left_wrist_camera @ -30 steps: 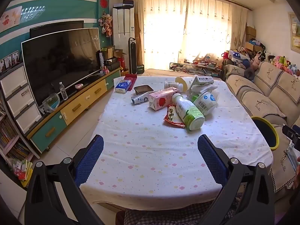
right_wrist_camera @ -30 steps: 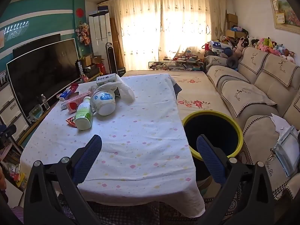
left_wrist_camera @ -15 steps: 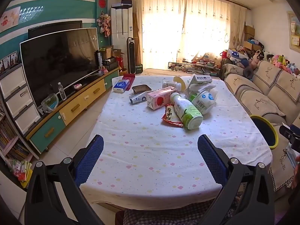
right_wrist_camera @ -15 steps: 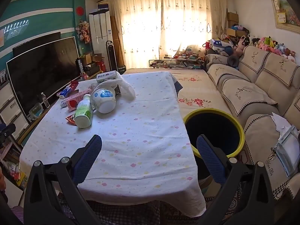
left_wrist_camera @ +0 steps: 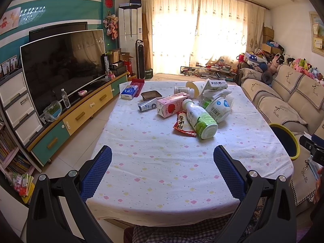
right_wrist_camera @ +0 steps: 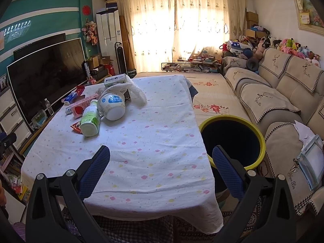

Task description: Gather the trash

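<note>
Trash lies in a heap at the far middle of the cloth-covered table: a green-and-white bottle on its side, a red wrapper, a pink carton, a white tub and a small tube. The bottle and tub also show in the right wrist view. A yellow-rimmed bin stands at the table's right side. My left gripper is open and empty above the near table edge. My right gripper is open and empty, near the table's right corner.
A TV on a low cabinet runs along the left wall. A sofa lines the right wall behind the bin. A blue tissue pack and a dark tray lie at the table's far left.
Both grippers have drifted slightly; the view of the table has shifted a little. Both stay open and empty.
</note>
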A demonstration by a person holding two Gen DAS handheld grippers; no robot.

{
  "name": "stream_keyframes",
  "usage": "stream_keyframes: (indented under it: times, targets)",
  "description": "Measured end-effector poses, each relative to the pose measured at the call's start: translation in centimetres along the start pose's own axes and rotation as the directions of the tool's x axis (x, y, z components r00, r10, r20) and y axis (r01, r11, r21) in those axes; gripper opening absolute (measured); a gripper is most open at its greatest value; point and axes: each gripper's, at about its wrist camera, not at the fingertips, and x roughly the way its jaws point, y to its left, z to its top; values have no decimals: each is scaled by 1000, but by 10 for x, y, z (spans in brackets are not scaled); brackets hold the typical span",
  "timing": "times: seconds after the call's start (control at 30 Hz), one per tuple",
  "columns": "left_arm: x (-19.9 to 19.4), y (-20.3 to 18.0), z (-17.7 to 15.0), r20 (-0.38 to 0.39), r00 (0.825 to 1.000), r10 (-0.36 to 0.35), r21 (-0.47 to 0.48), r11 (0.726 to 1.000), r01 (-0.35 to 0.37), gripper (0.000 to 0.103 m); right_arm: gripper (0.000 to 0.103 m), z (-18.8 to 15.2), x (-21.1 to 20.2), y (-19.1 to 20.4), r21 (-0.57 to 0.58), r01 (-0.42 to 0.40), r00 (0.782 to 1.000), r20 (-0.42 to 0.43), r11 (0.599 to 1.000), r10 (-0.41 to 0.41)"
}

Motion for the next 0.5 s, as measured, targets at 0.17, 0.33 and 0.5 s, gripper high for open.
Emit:
stream_keyframes:
  times: [0.17,0.33,0.5]
  targets:
    - [-1,-5,-2,-3,1000,-4,-3,1000,4,99,97,-1,1,3,-1,-2,1000,-1,1000,2]
    - [3,3,1,-7,1000,-7,-2,1000,7,99,97,-1,3,-1,2,-6,1000,-6,1000,6]
    - [5,3,1,-11,1000,-11,-1,1000,11,99,97,-2,3,0,3,-7,1000,-5,1000,7]
